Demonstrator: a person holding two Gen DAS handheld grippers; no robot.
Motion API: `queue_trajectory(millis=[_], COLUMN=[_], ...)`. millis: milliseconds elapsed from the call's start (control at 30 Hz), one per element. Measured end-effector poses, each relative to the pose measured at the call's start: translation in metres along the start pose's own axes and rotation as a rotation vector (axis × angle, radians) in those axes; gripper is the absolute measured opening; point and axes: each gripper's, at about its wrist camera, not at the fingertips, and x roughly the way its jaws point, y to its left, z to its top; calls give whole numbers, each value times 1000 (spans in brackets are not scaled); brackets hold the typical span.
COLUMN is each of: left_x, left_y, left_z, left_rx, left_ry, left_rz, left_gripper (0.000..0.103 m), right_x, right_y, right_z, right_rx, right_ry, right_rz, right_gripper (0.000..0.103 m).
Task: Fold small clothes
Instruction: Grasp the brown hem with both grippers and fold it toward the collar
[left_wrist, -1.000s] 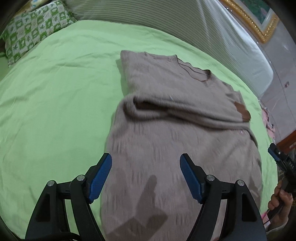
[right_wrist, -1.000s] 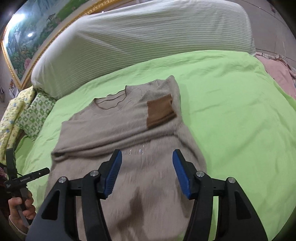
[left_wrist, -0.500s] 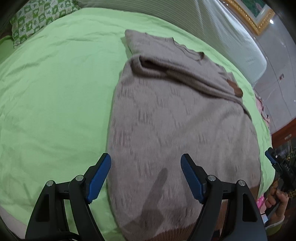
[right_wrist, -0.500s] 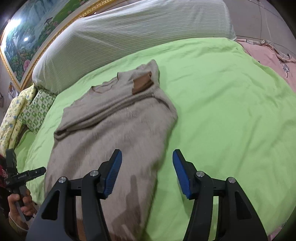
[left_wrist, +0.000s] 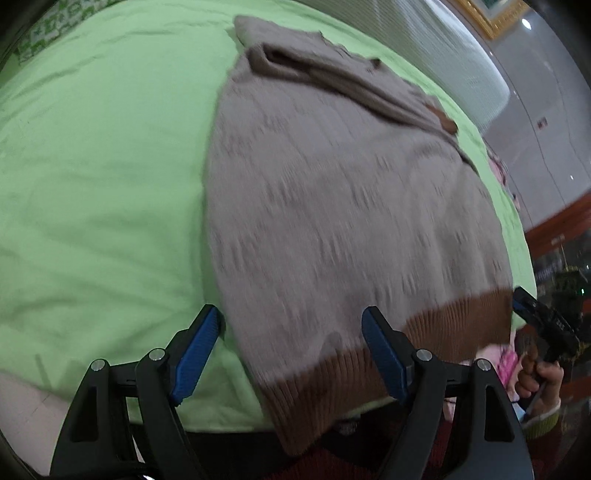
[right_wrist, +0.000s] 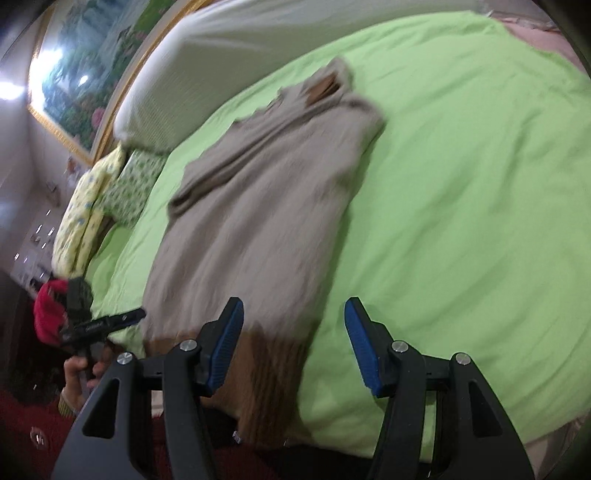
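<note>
Beige knit, with a brown ribbed hem: the sweater (left_wrist: 332, 206) lies flat on the green bed sheet (left_wrist: 99, 177), sleeves already folded across the chest near the collar, hem hanging just over the near edge of the bed.

Taking the hem as my landmark: a second ago neither pair of tongs had it in view, only the blurred middle of the sweater. Now both views have pulled back towards me and dipped, and the brown band (left_wrist: 436, 325) shows right at the tips. My left tongs (left_wrist: 291, 350) stand wide apart, empty, straddling the hem's left corner. My right tongs (right_wrist: 291, 339) are also apart and empty, over the hem's right corner (right_wrist: 273, 354), one pad above the knit and the other above bare sheet.

I read that as lining up to pinch both hem corners and carry them up to the collar. Nothing is gripped yet.
</note>
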Motion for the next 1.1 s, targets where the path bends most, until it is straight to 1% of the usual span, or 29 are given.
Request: queue_trajectory(millis=[100, 200, 233, 267, 300, 333, 367, 400, 433, 467, 600, 667, 733, 833, 933, 967, 1100], left_x=[4, 10, 11, 12, 12, 13, 11, 11, 11, 8, -20, -37, -55, -73, -86, -87, -73], left_y=[-10, -19, -23, -24, -27, -29, -31, -31, -30, -28, -38, -41, -44, -49, -46, -46, -44], left_z=[-14, -24, -26, -28, -29, -30, -31, -30, -29, -28, -20, -9, 10, 51, 93, 111, 177], left_rx=[45, 74, 85, 94, 108, 117, 128, 132, 123, 111, 143, 144, 146, 145, 136, 130, 100], left_ry=[41, 69, 71, 69, 67, 60, 48, 51, 63, 54, -56, -103, -165, -239, -309, -336, -369], left_rz=[-27, -28, -22, -17, -14, -6, 7, -9, -44, -68, -105, -139, -160, -183, -192, -180, -171], left_gripper=[82, 84, 84, 84, 79, 73, 48, 6, 11, 10, 10, 10, 10, 10, 10, 10, 10], right_x=[5, 8, 9, 10, 10, 9, 7, 4, -1, -4, -24, -33, -41, -49, -45, -40, -13], right_y=[11, 18, 20, 22, 21, 19, 18, 18, 19, 22, 36, 44, 54, 69, 80, 83, 87], right_z=[-8, -10, -11, -11, -12, -12, -12, -12, -12, -11, 0, 12, 29, 65, 106, 124, 186], right_rx=[-37, -35, -41, -52, -54, -41, -29, -32, -43, -61, -108, -130, -155, -188, -216, -215, -201], right_ry=[8, 9, 12, 13, 13, 16, 14, 9, 5, 0, -47, -82, -126, -202, -266, -284, -308], right_rz=[-10, 4, -5, -29, -51, -44, -32, -32, -39, -46, -38, -28, -10, 18, 26, 25, 3], right_gripper=[58, 56, 49, 35, 27, 20, 16, 16, 15, 15, 13, 13, 12, 11, 11, 11, 11])
